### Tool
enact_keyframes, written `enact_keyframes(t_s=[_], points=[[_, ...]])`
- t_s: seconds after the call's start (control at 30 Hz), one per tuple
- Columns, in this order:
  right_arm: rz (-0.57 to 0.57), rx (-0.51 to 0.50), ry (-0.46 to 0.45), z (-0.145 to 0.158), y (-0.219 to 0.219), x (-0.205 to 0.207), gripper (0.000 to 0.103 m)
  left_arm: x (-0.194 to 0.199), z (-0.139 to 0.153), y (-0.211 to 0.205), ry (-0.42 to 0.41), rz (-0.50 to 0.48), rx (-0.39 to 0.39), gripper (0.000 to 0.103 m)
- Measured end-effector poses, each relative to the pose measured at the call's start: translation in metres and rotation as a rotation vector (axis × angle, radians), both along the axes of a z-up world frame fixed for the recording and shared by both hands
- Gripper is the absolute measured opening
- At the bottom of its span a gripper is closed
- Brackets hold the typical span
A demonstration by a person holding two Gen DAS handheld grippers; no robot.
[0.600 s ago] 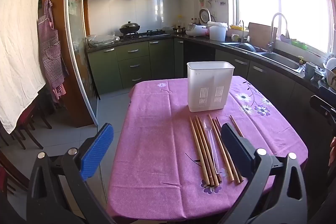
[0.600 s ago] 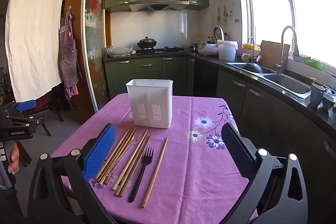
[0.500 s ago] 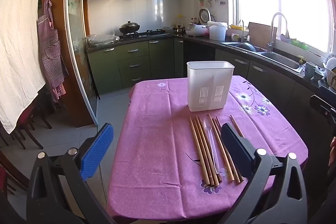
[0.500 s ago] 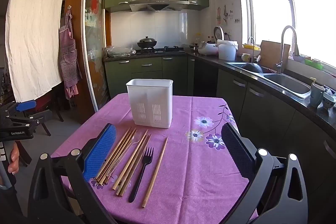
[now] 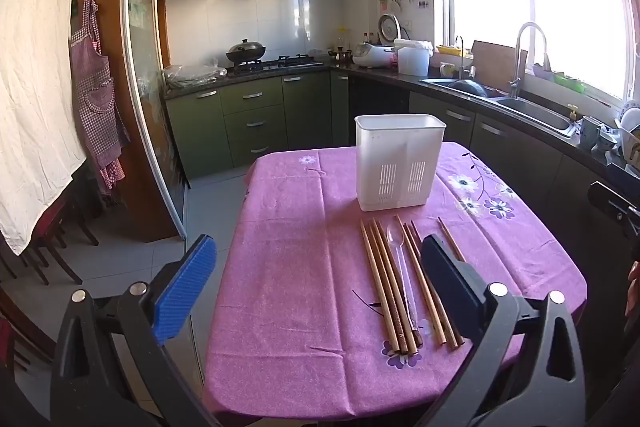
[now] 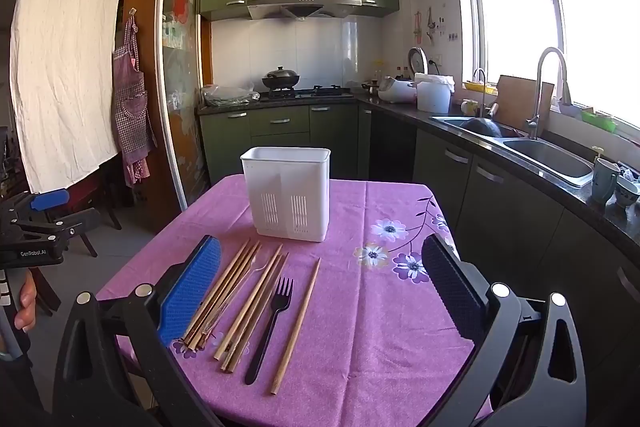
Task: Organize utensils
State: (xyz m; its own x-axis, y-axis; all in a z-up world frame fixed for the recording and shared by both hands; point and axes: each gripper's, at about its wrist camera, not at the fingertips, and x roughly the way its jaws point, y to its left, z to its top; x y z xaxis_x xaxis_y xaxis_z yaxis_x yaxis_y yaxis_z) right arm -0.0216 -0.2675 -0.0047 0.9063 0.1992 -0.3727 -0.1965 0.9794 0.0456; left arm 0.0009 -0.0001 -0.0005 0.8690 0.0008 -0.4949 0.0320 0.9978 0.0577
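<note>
left wrist: left gripper [image 5: 318, 269] jaws apart, empty; chopsticks [image 5: 390, 283] and spoon [image 5: 398, 259] flat before holder [image 5: 400, 163] | right wrist: right gripper [image 6: 322, 285] jaws apart, above fork [image 6: 272, 323] | step: nothing picked yet; next, lower and pinch one utensil.

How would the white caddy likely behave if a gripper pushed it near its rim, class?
The caddy stands tall on a narrow base with nothing visible inside, so it would probably tip rather than slide. Its thin slotted plastic suggests it is light. The tablecloth may grip its base, making tipping likelier.
</note>
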Motion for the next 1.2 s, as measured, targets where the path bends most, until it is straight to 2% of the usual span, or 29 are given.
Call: enact_keyframes(t_s=[0.97, 1.07, 1.2], points=[[0.004, -0.023, 0.03, -0.003, 0.0, 0.01, 0.099, 0.001, -0.001, 0.0, 0.006, -0.001, 0.001, 0.097], [0.002, -0.031, 0.057, -0.006, -0.001, 0.019, 0.099, 0.006, -0.005, -0.003, 0.022, -0.01, 0.0, 0.097], [0.012, -0.015, 0.137, -0.014, -0.011, 0.045, 0.099, 0.03, -0.017, -0.001, 0.089, -0.033, -0.006, 0.097]])
